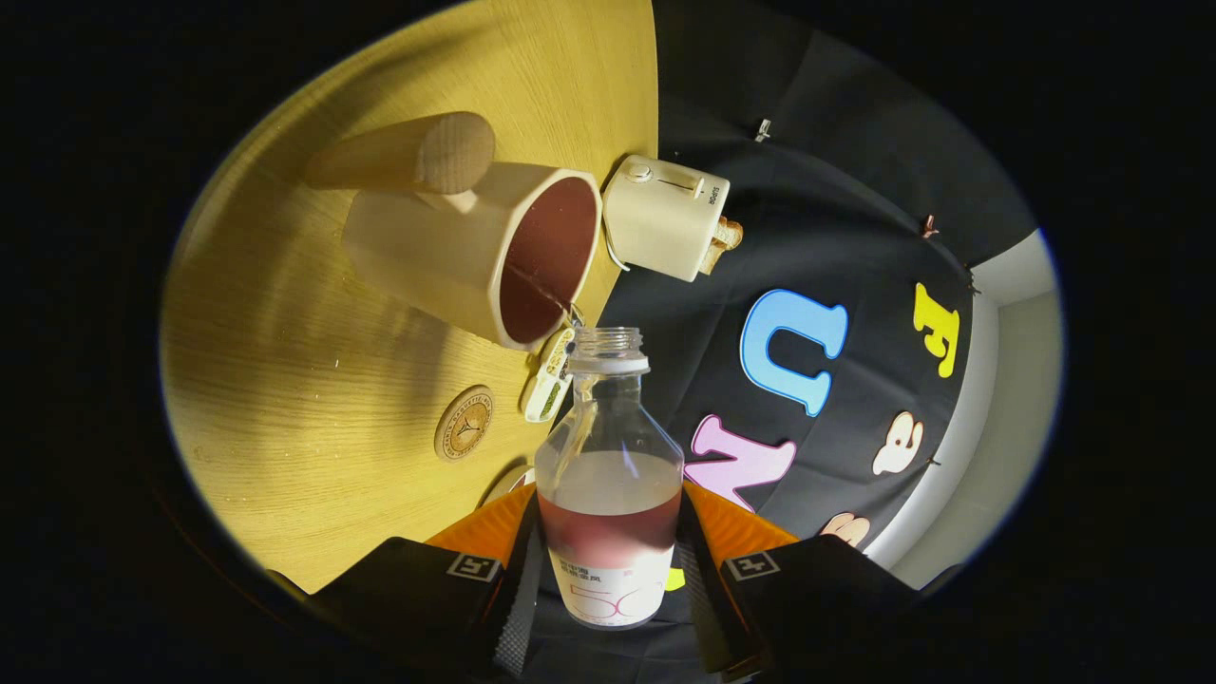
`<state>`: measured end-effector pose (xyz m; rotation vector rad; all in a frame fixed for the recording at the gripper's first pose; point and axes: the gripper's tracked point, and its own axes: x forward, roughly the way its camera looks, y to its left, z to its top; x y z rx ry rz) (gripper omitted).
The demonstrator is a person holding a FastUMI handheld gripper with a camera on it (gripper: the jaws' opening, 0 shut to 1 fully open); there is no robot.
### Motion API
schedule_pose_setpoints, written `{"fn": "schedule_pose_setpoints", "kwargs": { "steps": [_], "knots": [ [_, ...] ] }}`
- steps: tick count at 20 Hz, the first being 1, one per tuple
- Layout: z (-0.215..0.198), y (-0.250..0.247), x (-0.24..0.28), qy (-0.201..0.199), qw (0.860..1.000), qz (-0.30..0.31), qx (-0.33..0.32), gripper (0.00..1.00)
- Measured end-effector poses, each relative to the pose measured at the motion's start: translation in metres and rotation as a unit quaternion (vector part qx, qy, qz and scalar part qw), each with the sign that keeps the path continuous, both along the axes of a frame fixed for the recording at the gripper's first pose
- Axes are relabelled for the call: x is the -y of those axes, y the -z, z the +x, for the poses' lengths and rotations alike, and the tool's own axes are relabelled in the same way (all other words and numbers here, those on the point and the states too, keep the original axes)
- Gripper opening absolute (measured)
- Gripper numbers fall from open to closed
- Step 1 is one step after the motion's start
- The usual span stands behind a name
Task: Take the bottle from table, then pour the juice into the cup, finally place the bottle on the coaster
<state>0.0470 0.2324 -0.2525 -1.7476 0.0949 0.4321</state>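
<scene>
While claw (608, 570) clamps it, clear bottle (608, 475) holds juice

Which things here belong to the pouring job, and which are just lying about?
Job: bottle, held between the gripper fingers, juice inside; cup, juice in it; coaster on the table.
Lying about: toaster with bread; small packet by the cup.

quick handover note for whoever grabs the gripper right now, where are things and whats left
Gripper: shut on the open juice bottle, both fingers pressing its lower body; bottle tilted toward the cup.
Cup: on the wooden table, just beyond the bottle's mouth, red juice inside.
Coaster: bare, on the table beside the bottle.
Done: bottle picked up, pouring under way; some juice left in the bottle.
Left: finish the pour, stand the bottle on the coaster, release.
</scene>
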Motion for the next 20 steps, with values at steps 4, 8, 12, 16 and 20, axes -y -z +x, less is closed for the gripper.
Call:
{"fn": "schedule_pose_setpoints", "kwargs": {
  "steps": [4, 8, 12, 16, 20],
  "knots": [
    [0.0032, -0.0011, -0.0014, -0.011, 1.000, -0.011, 0.006, 0.70],
    [0.0040, -0.0013, -0.0017, -0.017, 1.000, -0.017, 0.007, 0.70],
    [0.0039, -0.0018, -0.0039, -0.025, 0.999, -0.024, 0.010, 0.70],
    [0.0035, -0.0040, -0.0053, -0.038, 0.999, -0.035, 0.017, 0.70],
    [0.0004, -0.0063, -0.0086, -0.047, 0.998, -0.040, 0.019, 0.70]
  ]
}}
